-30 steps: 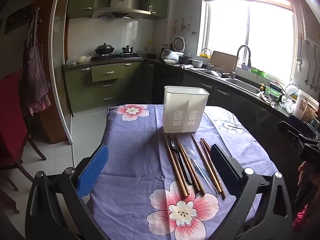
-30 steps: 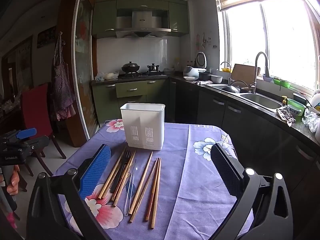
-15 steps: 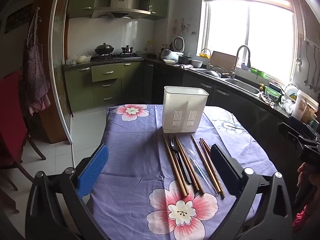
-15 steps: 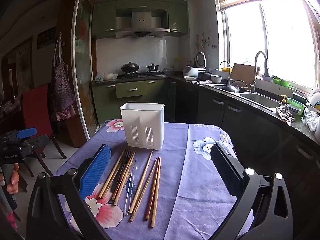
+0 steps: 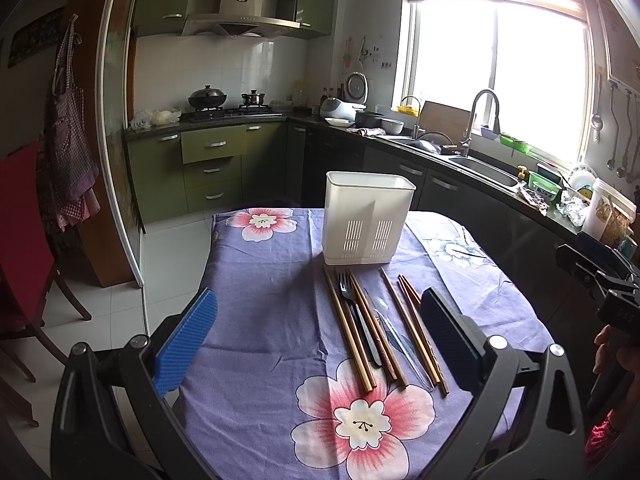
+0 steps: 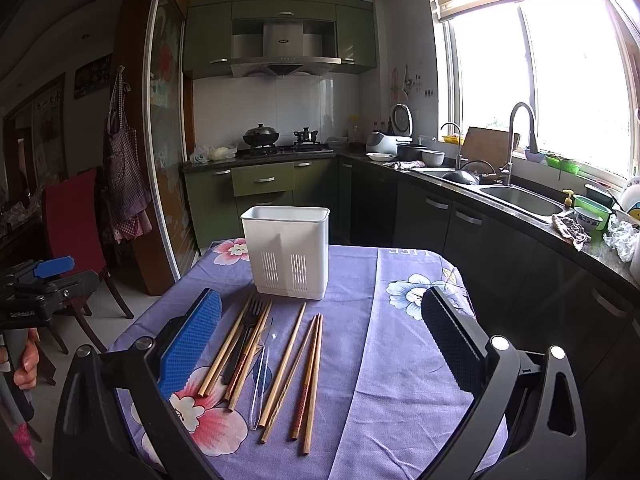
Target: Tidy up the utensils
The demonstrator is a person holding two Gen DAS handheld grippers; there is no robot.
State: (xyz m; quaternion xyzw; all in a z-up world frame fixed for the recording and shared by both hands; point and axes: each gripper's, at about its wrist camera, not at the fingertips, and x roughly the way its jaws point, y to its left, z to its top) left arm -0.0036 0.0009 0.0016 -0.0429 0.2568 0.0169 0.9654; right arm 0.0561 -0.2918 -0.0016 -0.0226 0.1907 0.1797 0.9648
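No movement since prev; both hand-held grippers spread apart, utensils between/below

My left pad is blue, my right black. Tablecloth: purple with pink-and-white flowers. Holder: white. Chopsticks: tan and reddish-brown. Fork: black.

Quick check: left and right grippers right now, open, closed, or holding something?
Left gripper: open, holding nothing, above the purple floral tablecloth.
Right gripper: open, holding nothing.
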